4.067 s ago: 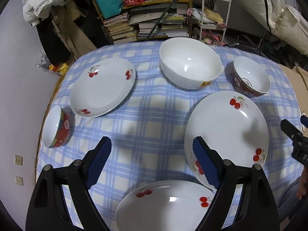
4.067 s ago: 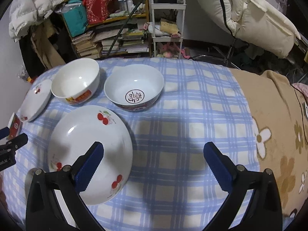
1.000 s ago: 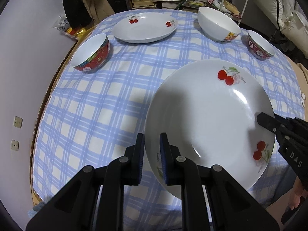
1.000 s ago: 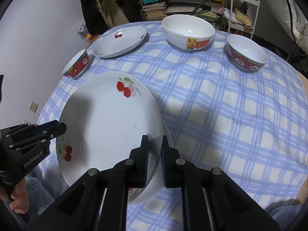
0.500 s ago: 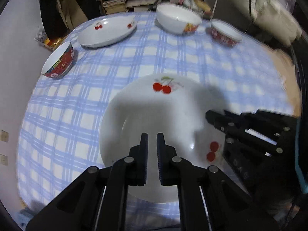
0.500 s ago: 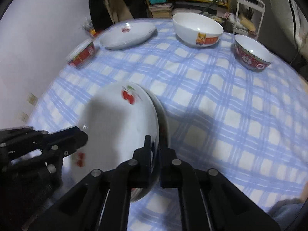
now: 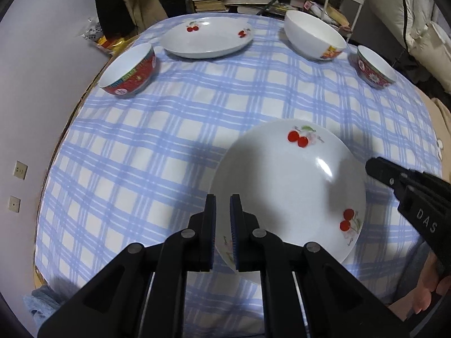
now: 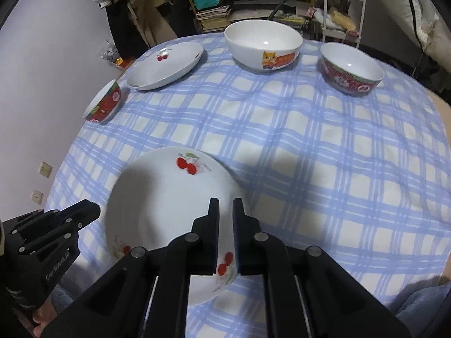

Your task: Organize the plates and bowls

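A white cherry plate (image 7: 290, 186) lies at the near edge of the blue checked table; it also shows in the right wrist view (image 8: 169, 208). My left gripper (image 7: 222, 225) is shut on its near left rim. My right gripper (image 8: 225, 228) is shut on its near right rim. Each gripper shows in the other's view, the right one (image 7: 408, 194) at the plate's right and the left one (image 8: 53, 233) at its left. Whether another plate lies under this one I cannot tell.
A second cherry plate (image 7: 205, 39) sits at the far left. A red bowl (image 7: 129, 70) stands at the left edge, a large white bowl (image 7: 314, 38) at the far middle, another red bowl (image 7: 375, 67) at the far right. Shelves and a cart stand behind the table.
Both grippers were open over separate plates 4 seconds ago. Since then each has closed on the cherry plate's rim, and the plate has come down lower and flatter at the near edge.
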{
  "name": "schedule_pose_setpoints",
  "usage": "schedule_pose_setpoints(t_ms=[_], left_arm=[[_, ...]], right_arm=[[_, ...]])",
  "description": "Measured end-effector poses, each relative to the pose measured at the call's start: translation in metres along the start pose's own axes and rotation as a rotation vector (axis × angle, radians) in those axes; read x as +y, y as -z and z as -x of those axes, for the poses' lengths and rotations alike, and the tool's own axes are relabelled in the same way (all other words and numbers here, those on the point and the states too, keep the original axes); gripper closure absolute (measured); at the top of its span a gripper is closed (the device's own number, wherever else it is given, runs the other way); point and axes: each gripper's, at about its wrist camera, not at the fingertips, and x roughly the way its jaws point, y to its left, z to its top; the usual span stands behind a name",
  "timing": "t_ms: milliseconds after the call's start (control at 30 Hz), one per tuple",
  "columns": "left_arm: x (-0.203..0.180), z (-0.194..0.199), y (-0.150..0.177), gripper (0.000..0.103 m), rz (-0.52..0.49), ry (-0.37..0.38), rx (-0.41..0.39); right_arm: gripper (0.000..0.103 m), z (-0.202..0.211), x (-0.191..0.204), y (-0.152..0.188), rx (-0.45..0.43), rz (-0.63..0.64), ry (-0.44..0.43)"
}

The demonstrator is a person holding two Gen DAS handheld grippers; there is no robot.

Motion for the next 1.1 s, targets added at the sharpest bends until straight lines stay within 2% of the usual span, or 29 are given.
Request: schedule_pose_setpoints(t_ms=[133, 167, 267, 333, 400, 467, 533, 600, 667, 867, 1000, 1100], left_arm=[[0.009, 0.003, -0.011, 0.090, 0.008, -0.018, 0.007], [0.011, 0.004, -0.013, 0.089, 0.009, -0.015, 0.007], [0.024, 0.004, -0.026, 0.085, 0.040, -0.012, 0.009], [0.034, 0.001, -0.034, 0.085, 0.070, -0.013, 0.025], [0.045, -0.001, -0.045, 0.085, 0.095, -0.014, 0.033], [0.055, -0.001, -0.057, 0.082, 0.094, -0.048, 0.025], [0.064, -0.003, -0.070, 0.074, 0.090, -0.061, 0.019], [0.073, -0.004, -0.083, 0.062, 0.086, -0.068, 0.006], [0.081, -0.003, -0.096, 0.058, 0.069, -0.091, -0.023], [0.100, -0.014, -0.142, 0.028, 0.032, -0.171, -0.056], [0.111, -0.023, -0.173, 0.023, 0.038, -0.165, -0.075], [0.117, -0.036, -0.198, 0.023, 0.036, -0.165, -0.077]], right_arm=[[0.091, 0.003, 0.005, -0.007, 0.006, 0.024, 0.012], [0.087, 0.004, 0.005, -0.010, 0.007, 0.024, 0.012], [0.067, 0.008, 0.008, -0.023, -0.007, 0.027, 0.004], [0.062, 0.008, 0.012, -0.032, -0.013, 0.039, 0.000], [0.047, 0.005, 0.015, -0.043, -0.003, 0.042, -0.005], [0.041, 0.002, 0.016, -0.052, 0.002, 0.035, -0.019], [0.037, -0.001, 0.020, -0.062, -0.005, 0.039, -0.020], [0.021, -0.006, 0.022, -0.075, -0.007, 0.039, -0.014], [0.019, -0.012, 0.027, -0.089, 0.006, 0.046, -0.017], [0.018, -0.034, 0.045, -0.135, 0.034, 0.111, 0.002], [0.018, -0.050, 0.056, -0.167, 0.033, 0.134, 0.016], [0.018, -0.063, 0.064, -0.189, 0.019, 0.164, 0.035]])
